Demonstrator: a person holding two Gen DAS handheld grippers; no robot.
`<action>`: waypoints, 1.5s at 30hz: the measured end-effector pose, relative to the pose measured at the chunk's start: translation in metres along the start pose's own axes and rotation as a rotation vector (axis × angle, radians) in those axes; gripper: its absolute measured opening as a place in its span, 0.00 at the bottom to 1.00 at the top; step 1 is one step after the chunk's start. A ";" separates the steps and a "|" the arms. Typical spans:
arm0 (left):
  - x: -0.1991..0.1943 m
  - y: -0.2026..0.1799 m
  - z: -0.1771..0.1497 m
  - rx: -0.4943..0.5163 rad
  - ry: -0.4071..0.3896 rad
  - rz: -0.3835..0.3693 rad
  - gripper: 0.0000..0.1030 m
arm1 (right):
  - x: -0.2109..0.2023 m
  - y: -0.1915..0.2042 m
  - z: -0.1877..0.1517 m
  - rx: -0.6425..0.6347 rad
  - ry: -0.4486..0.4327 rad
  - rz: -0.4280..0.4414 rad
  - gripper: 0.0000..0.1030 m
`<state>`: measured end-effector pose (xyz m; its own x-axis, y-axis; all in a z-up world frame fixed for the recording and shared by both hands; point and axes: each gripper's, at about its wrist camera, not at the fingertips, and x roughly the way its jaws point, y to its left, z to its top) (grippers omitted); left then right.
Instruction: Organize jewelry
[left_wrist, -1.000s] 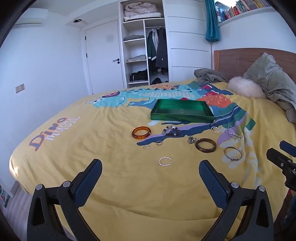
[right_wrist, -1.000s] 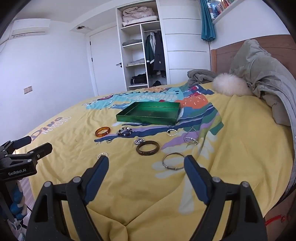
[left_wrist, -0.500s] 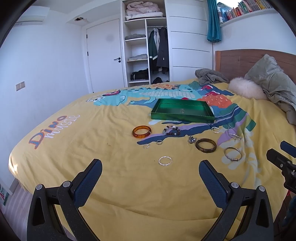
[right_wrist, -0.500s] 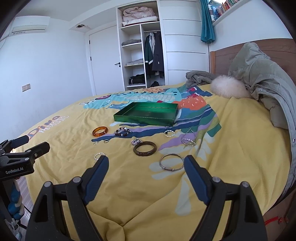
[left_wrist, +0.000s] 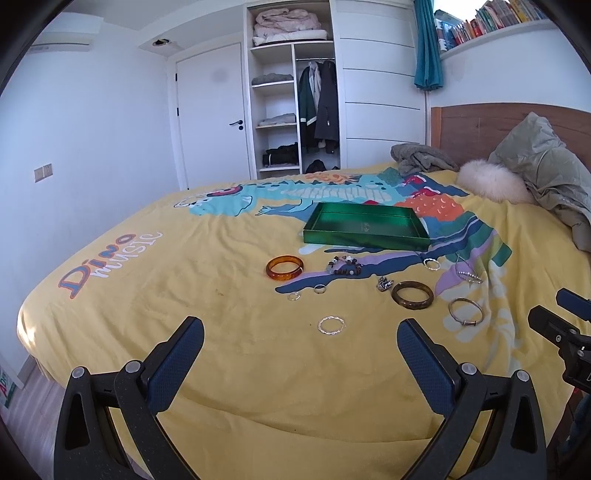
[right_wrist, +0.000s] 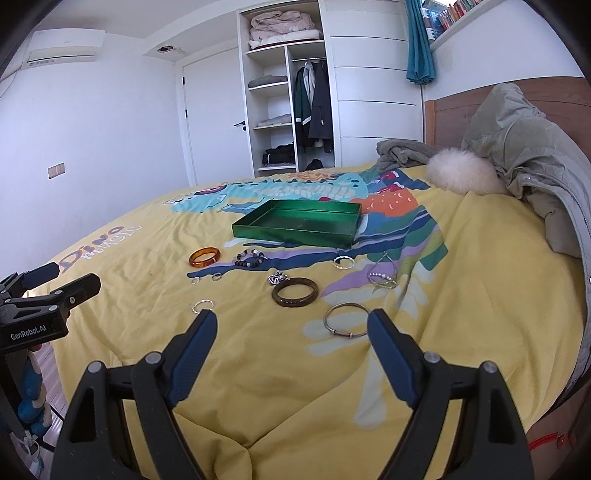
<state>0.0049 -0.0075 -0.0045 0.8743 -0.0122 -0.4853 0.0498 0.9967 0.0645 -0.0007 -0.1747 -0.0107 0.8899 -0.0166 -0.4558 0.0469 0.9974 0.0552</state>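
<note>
Yellow bedspread (left_wrist: 221, 332) lies bare before both grippers' wide-spread, empty fingers (right_wrist: 391, 347); green tray (left_wrist: 365, 236) sits beyond the bangles.

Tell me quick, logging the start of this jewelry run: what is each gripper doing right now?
Left gripper: open, holding nothing, above the yellow bedspread.
Right gripper: open, holding nothing, near the thin silver bangle.

Both tools match — the left gripper (left_wrist: 300, 338) and right gripper (right_wrist: 291, 328) have black plastic frames, silver round screws at the joints, and dark blue textured fingertips (right_wrist: 197, 345). White "GenRobot.AI" lettering marks the left gripper's side.
</note>
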 end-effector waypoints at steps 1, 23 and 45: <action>0.000 -0.001 0.000 0.002 -0.001 0.000 1.00 | 0.001 -0.001 -0.001 0.006 0.003 -0.001 0.81; 0.005 -0.003 0.000 0.019 0.028 -0.009 1.00 | 0.007 -0.007 -0.008 0.028 0.021 0.026 0.81; 0.020 -0.017 -0.001 0.064 0.084 0.023 1.00 | 0.019 -0.019 -0.015 0.055 0.041 0.061 0.81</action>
<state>0.0206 -0.0247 -0.0161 0.8321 0.0203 -0.5543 0.0633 0.9893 0.1312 0.0086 -0.1925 -0.0338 0.8725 0.0481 -0.4862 0.0193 0.9910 0.1326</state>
